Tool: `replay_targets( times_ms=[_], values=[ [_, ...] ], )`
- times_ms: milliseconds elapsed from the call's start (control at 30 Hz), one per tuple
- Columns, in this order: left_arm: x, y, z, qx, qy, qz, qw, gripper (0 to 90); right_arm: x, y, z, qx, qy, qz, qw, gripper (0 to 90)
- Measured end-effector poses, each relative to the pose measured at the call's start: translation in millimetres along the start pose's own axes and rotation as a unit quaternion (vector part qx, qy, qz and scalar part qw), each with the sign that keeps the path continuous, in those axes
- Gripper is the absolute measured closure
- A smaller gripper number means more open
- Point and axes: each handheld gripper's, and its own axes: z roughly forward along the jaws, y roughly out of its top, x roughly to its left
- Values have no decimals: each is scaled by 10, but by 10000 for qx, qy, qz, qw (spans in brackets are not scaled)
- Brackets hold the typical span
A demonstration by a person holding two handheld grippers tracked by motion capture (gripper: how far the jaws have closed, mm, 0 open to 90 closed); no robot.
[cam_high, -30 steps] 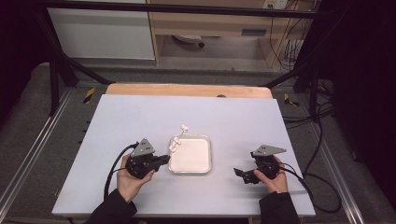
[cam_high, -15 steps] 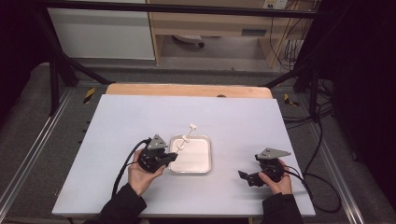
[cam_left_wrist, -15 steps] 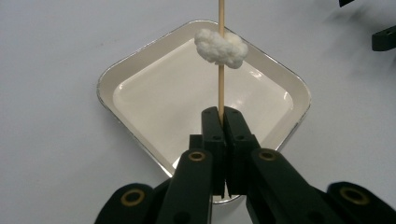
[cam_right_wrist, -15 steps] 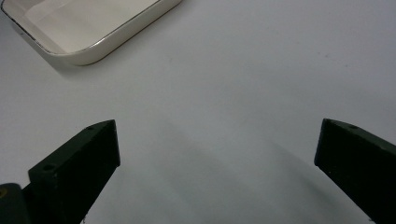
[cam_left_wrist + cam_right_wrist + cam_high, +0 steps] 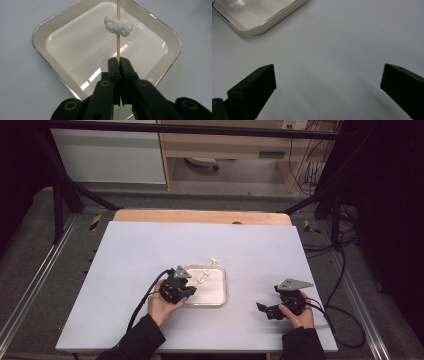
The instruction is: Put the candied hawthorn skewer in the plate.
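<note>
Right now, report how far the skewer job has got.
Done: the left gripper has its jaws shut on the wooden skewer, which carries white pieces. In hand: the skewer is held over the white tray, its far end reaching past the tray's far rim in the high view. Left: it is not yet lying in the tray. The right gripper rests open on the table, holding nothing.

Glossy enamel-like tray (image 5: 172,42) (metal rim), thin wooden skewer (image 5: 118,45), matt tabletop (image 5: 150,245)
</note>
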Motion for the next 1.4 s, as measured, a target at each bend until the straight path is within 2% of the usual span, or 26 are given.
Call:
replay_targets(
  times_ms=[167, 267, 467, 833, 1067, 1267, 1400],
  values=[
    [-27, -25, 51, 216, 115, -2, 9997, 887, 2, -1, 1, -12, 8, -1, 10000, 8],
    [-36, -36, 56, 352, 174, 68, 9992, 887, 1, 1, 1, -8, 16, 2, 10000, 8],
    [-45, -53, 58, 507, 239, 57, 9984, 886, 6, 0, 4, 13, 35, 30, 10000, 8],
    [-22, -57, 56, 538, 198, 39, 9983, 867, 11, -1, 7, 7, 52, 36, 10000, 8],
    [12, -50, -29, 372, 73, 52, 9993, 742, 13, -1, 6, 0, 53, 38, 10000, 8],
    [68, -57, -145, -41, 139, 151, 9998, 504, 9, -1, 1, -1, 51, 14, 10000, 8],
    [119, -73, -236, -173, 47, 140, 9997, 393, 9, 1, -4, -3, 73, 40, 10000, 8]
  ],
)
